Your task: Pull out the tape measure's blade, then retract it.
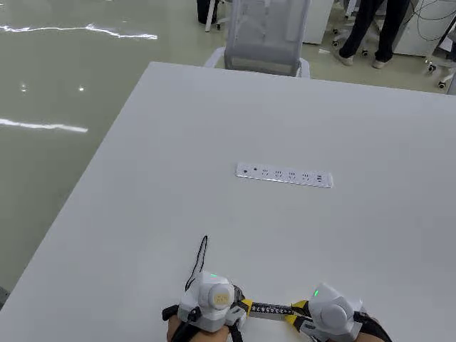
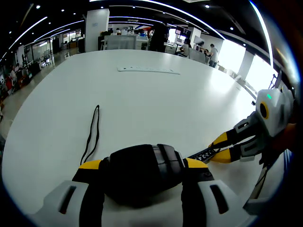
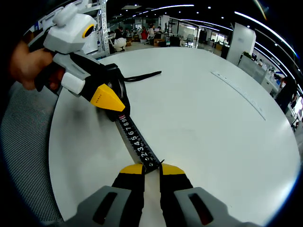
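Note:
The black tape measure case (image 2: pixel 142 172) sits clamped between the yellow pads of my left gripper (image 2: pixel 142 165), low on the white table (image 1: pixel 214 128). Its blade (image 3: pixel 137 142) runs out a short way, numbers showing, to my right gripper (image 3: pixel 150 168), which is shut on the blade's tip. In the head view the left gripper (image 1: pixel 239 306) and right gripper (image 1: pixel 298 311) sit close together at the near table edge with the blade (image 1: pixel 271 309) stretched between them. The case's black wrist strap (image 1: pixel 199 261) trails away across the table.
A white power strip (image 1: pixel 284 174) lies mid-table. A grey mesh chair (image 1: pixel 267 35) stands at the far edge, with people's legs (image 1: pixel 374 32) on the floor beyond. The table's left edge drops to a shiny floor.

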`<action>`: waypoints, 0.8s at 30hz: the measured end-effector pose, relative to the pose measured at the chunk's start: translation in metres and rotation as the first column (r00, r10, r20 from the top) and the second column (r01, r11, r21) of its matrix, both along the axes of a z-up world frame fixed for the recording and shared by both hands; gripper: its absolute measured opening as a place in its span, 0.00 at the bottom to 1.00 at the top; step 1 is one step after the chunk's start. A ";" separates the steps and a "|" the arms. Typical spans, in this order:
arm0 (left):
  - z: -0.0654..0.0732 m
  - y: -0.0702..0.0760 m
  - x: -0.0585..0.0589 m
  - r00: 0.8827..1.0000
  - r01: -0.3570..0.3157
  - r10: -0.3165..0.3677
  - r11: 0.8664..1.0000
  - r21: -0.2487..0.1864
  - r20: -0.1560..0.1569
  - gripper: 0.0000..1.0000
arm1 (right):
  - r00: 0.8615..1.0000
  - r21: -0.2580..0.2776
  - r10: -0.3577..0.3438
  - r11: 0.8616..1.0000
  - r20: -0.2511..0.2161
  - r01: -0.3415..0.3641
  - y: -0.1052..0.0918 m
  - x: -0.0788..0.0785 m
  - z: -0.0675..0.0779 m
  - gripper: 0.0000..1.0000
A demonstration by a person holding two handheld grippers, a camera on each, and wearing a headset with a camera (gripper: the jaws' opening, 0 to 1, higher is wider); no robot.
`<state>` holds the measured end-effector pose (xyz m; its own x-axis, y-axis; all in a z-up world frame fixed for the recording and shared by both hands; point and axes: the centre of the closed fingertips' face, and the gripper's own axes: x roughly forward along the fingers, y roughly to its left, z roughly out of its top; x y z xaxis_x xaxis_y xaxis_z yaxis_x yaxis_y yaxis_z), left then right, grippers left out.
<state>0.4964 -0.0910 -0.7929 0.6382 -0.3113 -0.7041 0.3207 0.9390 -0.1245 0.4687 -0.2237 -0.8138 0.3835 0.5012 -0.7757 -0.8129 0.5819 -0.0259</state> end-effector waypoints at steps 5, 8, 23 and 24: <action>0.000 0.000 0.000 1.000 0.000 0.000 1.000 0.000 0.001 0.63 | 1.000 -0.001 0.008 1.000 0.000 -0.008 0.002 0.001 0.000 0.11; 0.000 0.000 0.001 1.000 -0.002 0.002 1.000 -0.001 0.003 0.63 | 1.000 0.002 0.007 1.000 0.000 -0.007 0.003 0.001 0.000 0.11; 0.001 0.000 0.000 1.000 -0.002 0.002 1.000 -0.002 0.008 0.63 | 1.000 0.015 0.020 1.000 0.001 -0.020 0.011 0.000 0.002 0.11; 0.001 0.000 0.000 1.000 -0.002 0.002 1.000 -0.002 0.008 0.63 | 1.000 0.015 0.019 1.000 0.001 -0.019 0.011 0.000 0.002 0.11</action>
<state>0.4961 -0.0912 -0.7916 0.6443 -0.3116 -0.6984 0.3198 0.9393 -0.1240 0.4683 -0.2124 -0.8118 0.3741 0.5204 -0.7676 -0.8239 0.5664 -0.0176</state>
